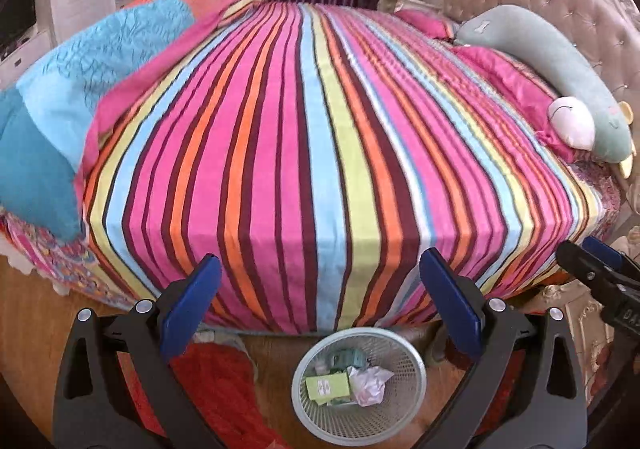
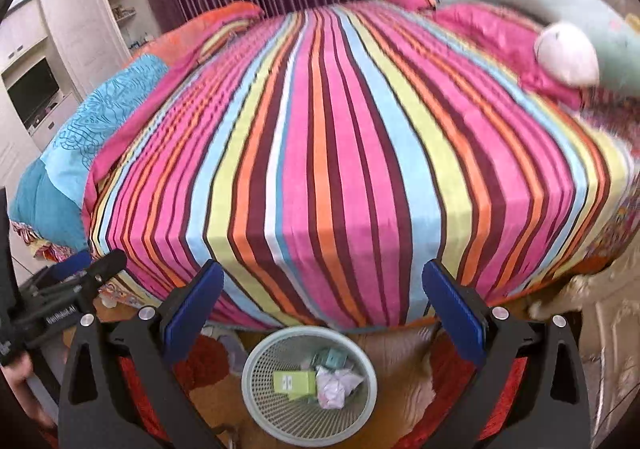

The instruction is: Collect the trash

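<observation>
On the floor at the foot of the striped bed stands a mesh wastebasket holding a green box, crumpled paper and a teal packet. Left gripper and right gripper hang above it, fingers spread wide, empty.

One mesh waste basket stands on the floor at the foot edge of one bed. The basket holds one green box, one crumpled white paper and one teal packet, three pieces of trash that can be told apart. On the bed lie one striped cover, one blue quilt at its left edge and one long plush toy along the right edge.
</observation>
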